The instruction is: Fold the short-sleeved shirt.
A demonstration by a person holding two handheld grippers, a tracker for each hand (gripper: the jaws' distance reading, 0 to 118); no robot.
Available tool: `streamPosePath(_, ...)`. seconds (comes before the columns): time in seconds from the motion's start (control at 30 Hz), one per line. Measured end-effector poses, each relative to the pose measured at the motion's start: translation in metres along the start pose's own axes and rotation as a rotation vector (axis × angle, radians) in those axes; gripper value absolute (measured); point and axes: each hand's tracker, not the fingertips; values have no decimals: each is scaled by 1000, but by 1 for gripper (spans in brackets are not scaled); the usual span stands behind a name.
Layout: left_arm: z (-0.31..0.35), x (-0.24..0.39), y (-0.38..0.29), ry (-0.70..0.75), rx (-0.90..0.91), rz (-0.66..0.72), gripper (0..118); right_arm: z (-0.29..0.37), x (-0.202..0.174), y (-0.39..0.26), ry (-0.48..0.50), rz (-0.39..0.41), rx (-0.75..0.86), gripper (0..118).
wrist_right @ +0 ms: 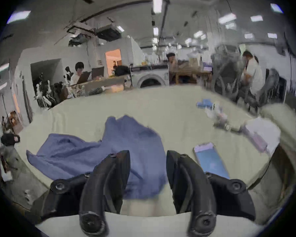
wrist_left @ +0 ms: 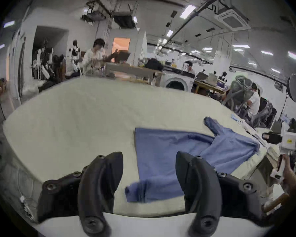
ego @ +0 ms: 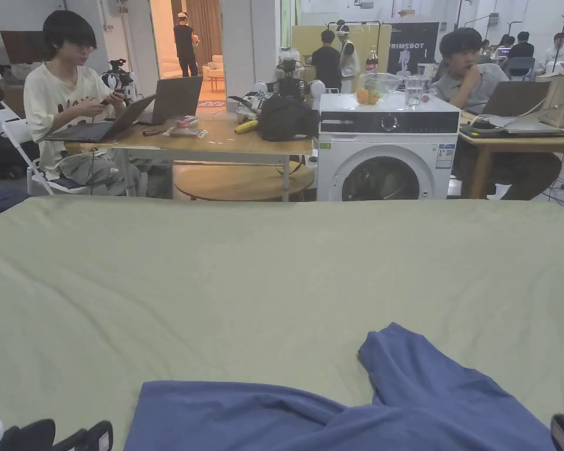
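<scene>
The shirt I'm folding is blue and is lying rumpled, not yet folded, on the pale green cloth near my edge. One sleeve is sticking out away from me, and creases are running across the body.

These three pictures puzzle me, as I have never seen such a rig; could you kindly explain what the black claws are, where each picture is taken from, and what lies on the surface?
No robot is here: a person holds a two-jaw gripper in each hand. The flat picture comes from a camera on the person's head; the two round, bulging pictures come from cameras riding on the grippers. The black claws low in each round picture are that gripper's own jaws: the left gripper and the right gripper. Both stand open and hold nothing. On the pale green sheet lies a rumpled blue shirt, waiting to be folded. The right gripper view also shows a phone lying beside the shirt. Behind are a washing machine and other people at desks.
</scene>
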Motion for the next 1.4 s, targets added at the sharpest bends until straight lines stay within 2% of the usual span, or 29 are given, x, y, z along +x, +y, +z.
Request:
streamPosePath(0.1, 8, 15, 20, -52, 70, -4, 64, -3, -21, 20, 60, 16, 40, 45)
streamPosePath(0.13, 9, 21, 25, -103, 93, 65, 63, -5, -29, 25, 77, 15, 43, 45)
streamPosePath(0.23, 14, 32, 34, -92, 124, 45, 60, -10, -42, 30, 136, 5, 38, 45)
streamPosePath(0.27, 17, 33, 36, -90, 130, 35, 55, -11, -46, 31, 143, 8, 36, 45)
streamPosePath(0.33, 25, 39, 40, -75, 127, -27, 33, -12, -54, 29, 146, 35, 27, 42)
streamPosePath(0.37, 30, 40, 40, -49, 114, -67, 21, -12, -59, 27, 136, 69, 29, 31)
streamPosePath(0.4, 36, 41, 40, -33, 95, -112, 2, -12, -62, 26, 150, 84, 31, 10)
streamPosePath(0.43, 40, 38, 40, -46, 73, -119, 0, -12, -63, 25, 165, 87, 27, 1)
streamPosePath(0.6, 57, 5, 39, -23, 51, -1, 0, -14, -70, 20, 205, 79, -10, 0)
streamPosePath(0.7, 49, -20, 32, 71, -57, 78, 0, -15, -70, 18, 229, 66, -24, 0)
streamPosePath(0.77, 33, -39, 18, 47, -163, 122, 0, -16, -68, 15, 257, 43, -40, 0)
streamPosePath(0.83, 15, -56, -2, -4, -219, 221, 38, -18, -66, 12, 272, 23, -57, 0)
streamPosePath(0.87, 6, -64, -14, -13, -246, 267, 45, -19, -65, 11, 273, 20, -63, 0)
streamPosePath(0.97, -27, -78, -44, 8, -334, 292, 46, -18, -61, 7, 271, 21, -82, 0)
streamPosePath(1.1, -47, -73, -63, -15, -373, 319, 46, -15, -53, 5, 254, 27, -101, 0)
streamPosePath(1.3, -72, -73, -76, -6, -465, 337, 44, -17, -37, 1, 220, -27, -132, 0)
streamPosePath(1.33, -75, -69, -80, -5, -473, 341, 35, -18, -34, 0, 217, -31, -137, 0)
streamPosePath(1.4, -79, -65, -83, -5, -485, 305, 0, -21, -28, 1, 204, -28, -144, 0)
